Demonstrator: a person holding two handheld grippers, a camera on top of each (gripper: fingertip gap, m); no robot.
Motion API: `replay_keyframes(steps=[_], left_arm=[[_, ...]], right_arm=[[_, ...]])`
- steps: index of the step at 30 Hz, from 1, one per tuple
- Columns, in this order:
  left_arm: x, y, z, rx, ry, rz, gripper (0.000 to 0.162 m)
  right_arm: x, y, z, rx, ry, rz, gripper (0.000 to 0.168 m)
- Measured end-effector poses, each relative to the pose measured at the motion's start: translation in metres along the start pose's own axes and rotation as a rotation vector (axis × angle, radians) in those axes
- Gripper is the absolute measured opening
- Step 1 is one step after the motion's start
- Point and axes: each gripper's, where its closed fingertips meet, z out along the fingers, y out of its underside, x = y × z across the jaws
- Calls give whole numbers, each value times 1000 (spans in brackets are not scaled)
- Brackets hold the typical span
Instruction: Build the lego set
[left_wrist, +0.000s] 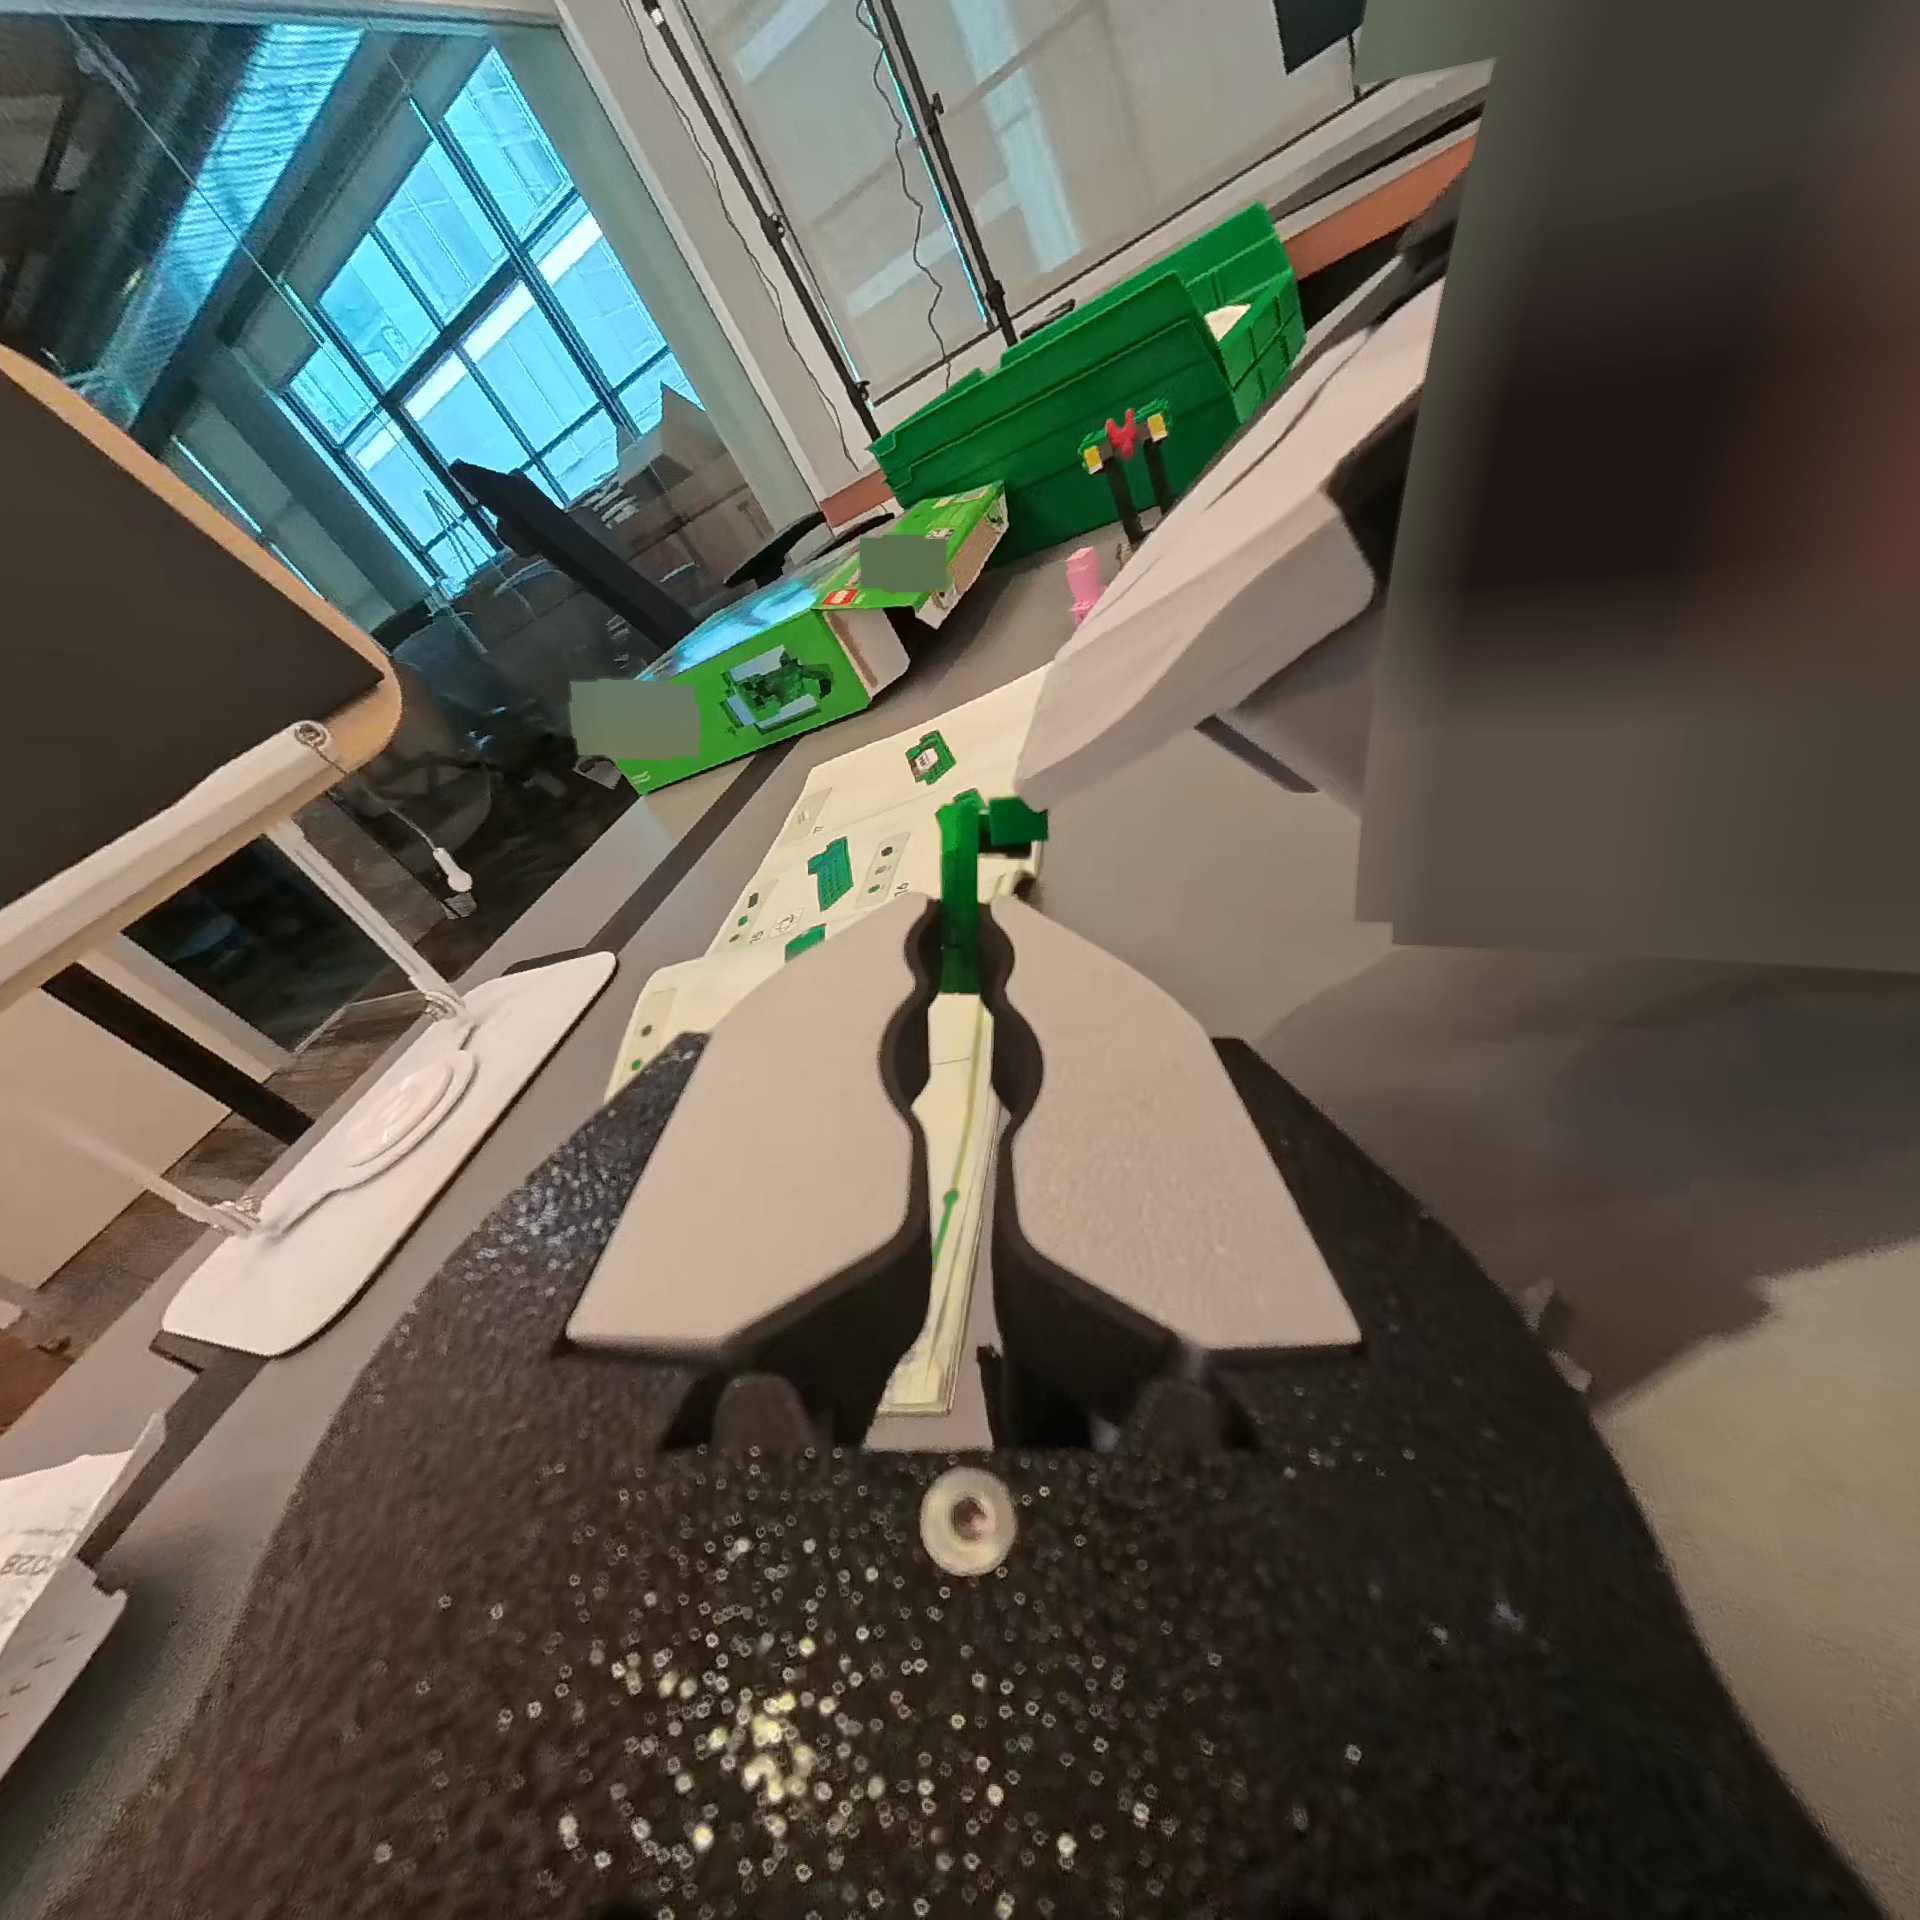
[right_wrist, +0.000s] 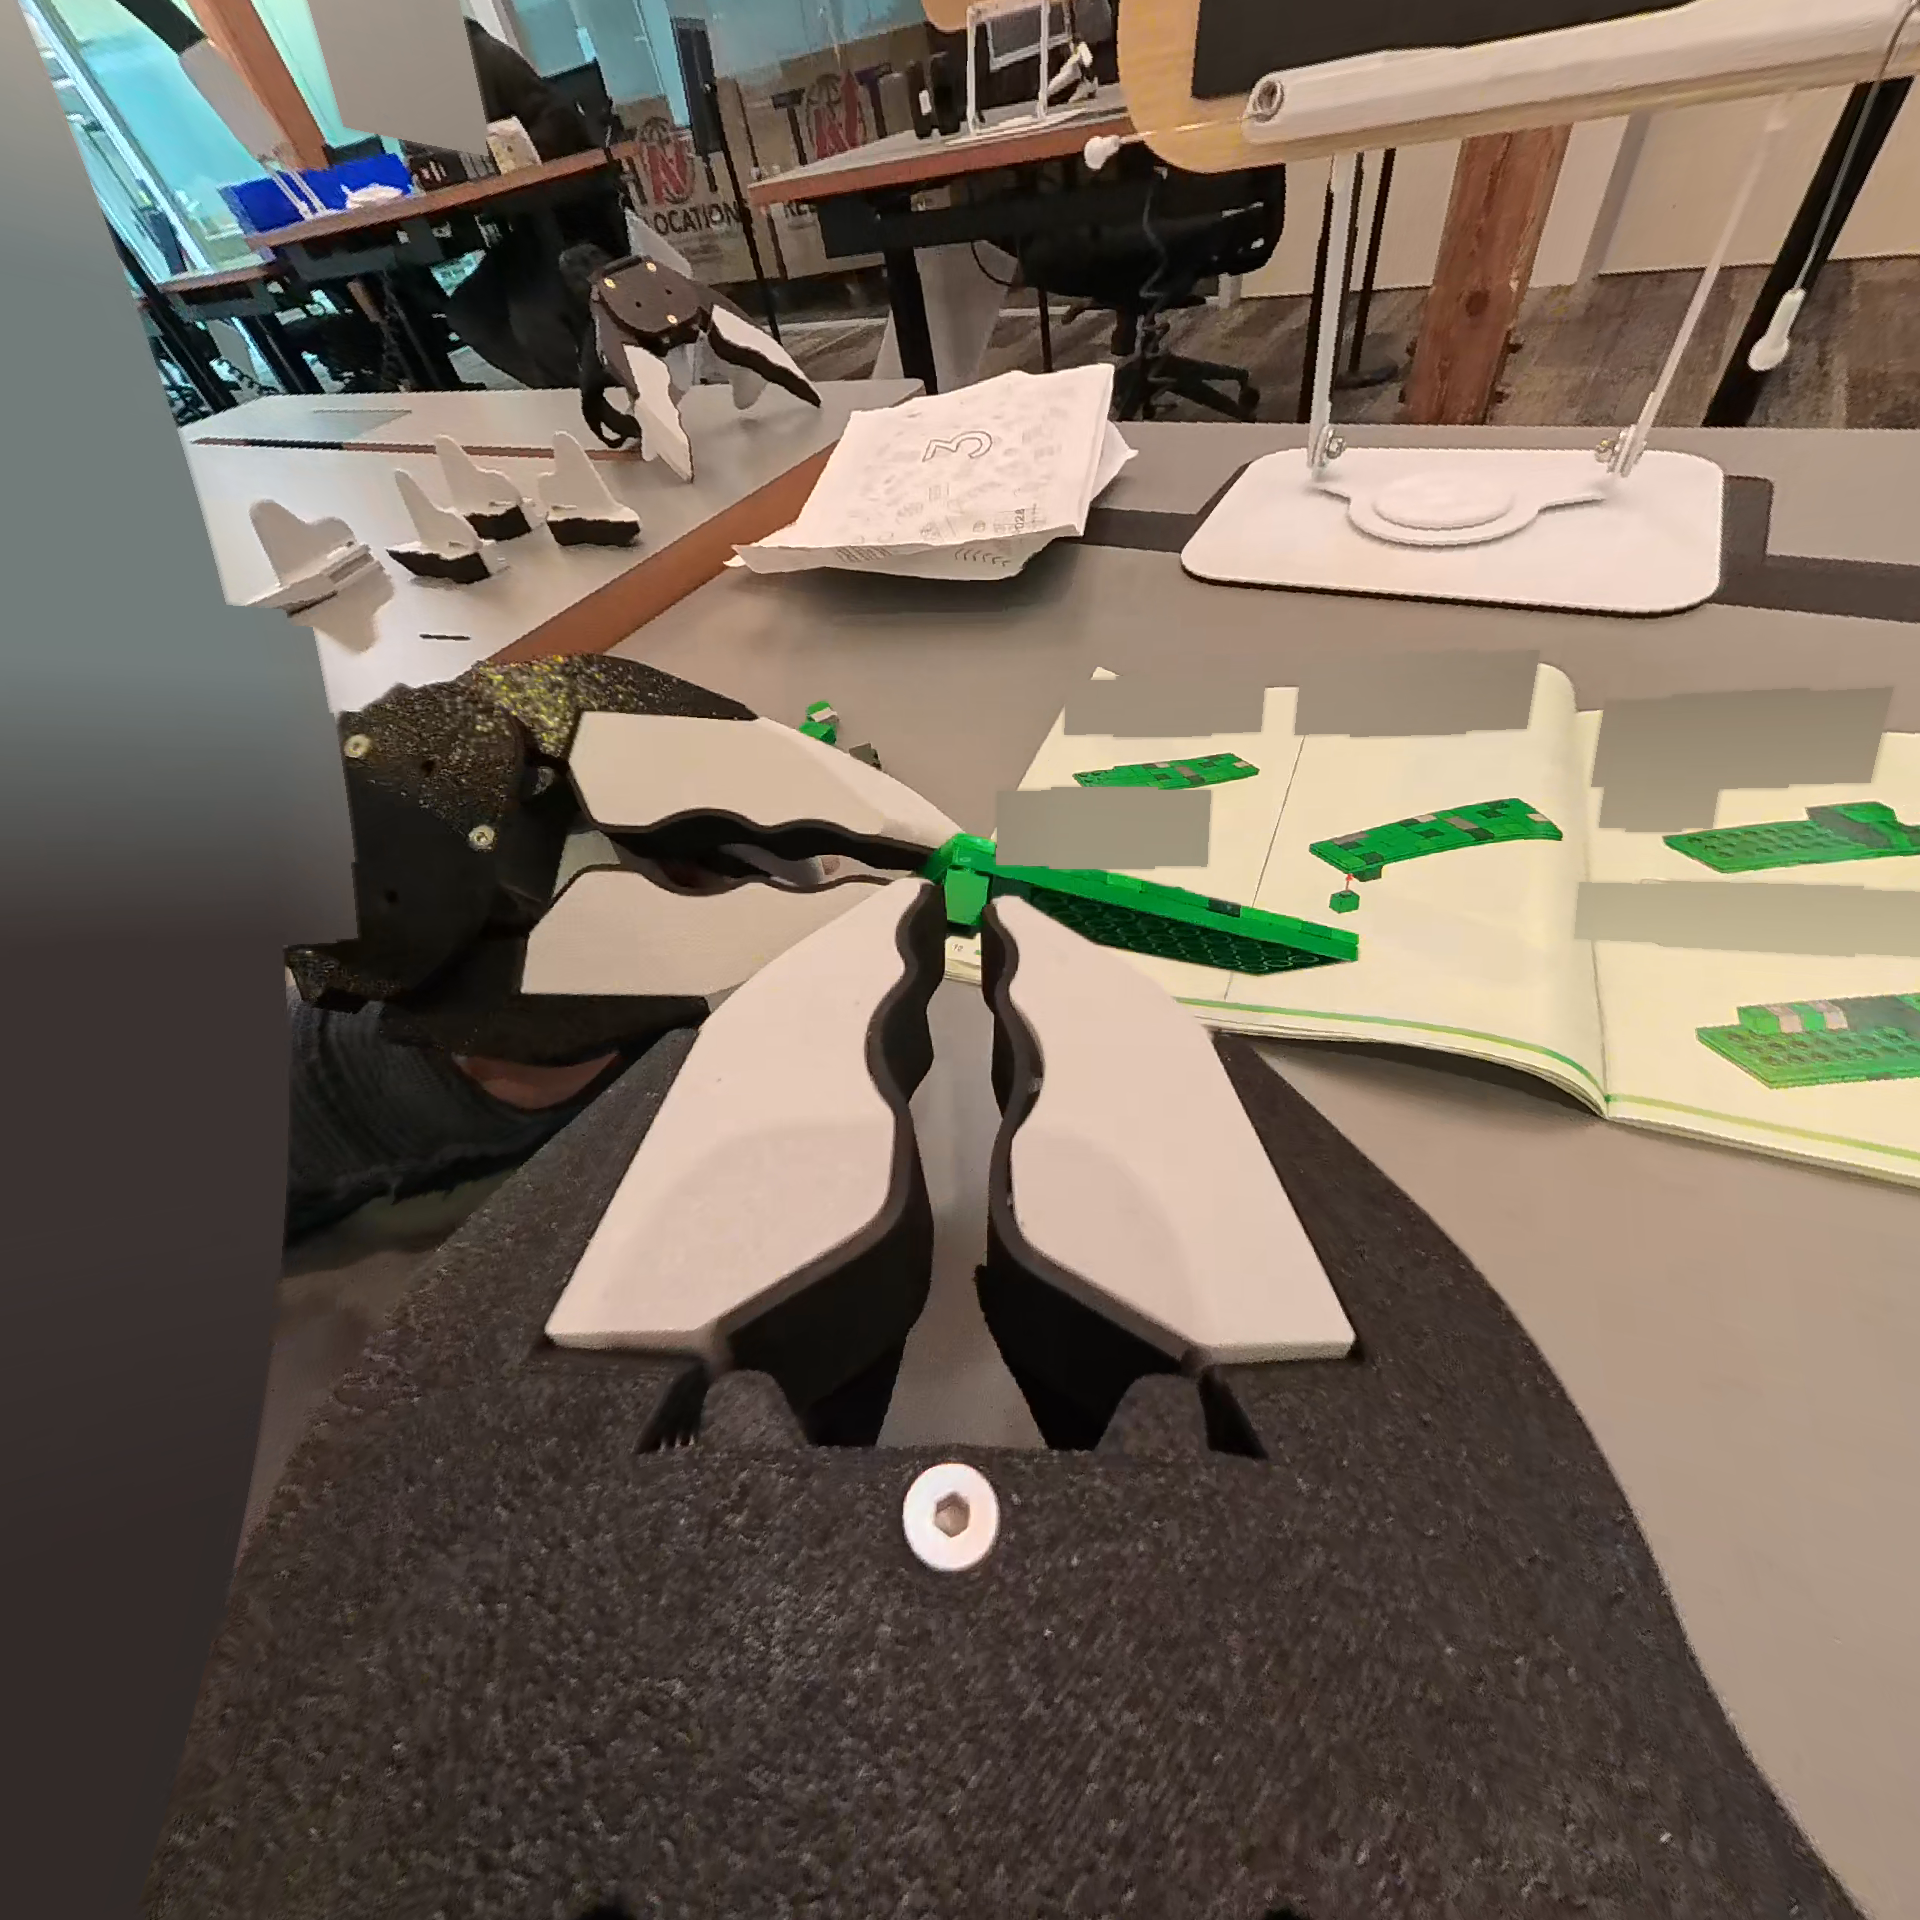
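Both grippers, right gripper (right_wrist: 964, 902) and left gripper (left_wrist: 964, 914), are closed on one corner of the green plate assembly (right_wrist: 1174, 914), which is held above the instruction booklet (right_wrist: 1455, 935); uneven pressing force is judged likely to pry pieces apart.

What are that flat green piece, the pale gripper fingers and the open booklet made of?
Green Lego plate: hard moulded plastic by its look, slightly glossy, with a honeycomb-patterned underside. Right gripper fingers: matte off-white shells, probably plastic, lined with black wavy pads, likely rubber or foam. Instruction booklet: printed paper, smooth, with a centre fold and thin page edges.
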Motion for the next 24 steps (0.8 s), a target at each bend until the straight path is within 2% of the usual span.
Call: replay_keyframes(steps=[9,19,24], left_arm=[[2,-1,-1,-9,-4,81,6],[7,-1,4,-35,7,-135,6],[11,-3,6,-17,28,-307,6]], right_arm=[[0,0,0,7,-5,24,6],[6,-2,-3,147,138,-69,6],[8,-6,-5,218,231,-183,5]])
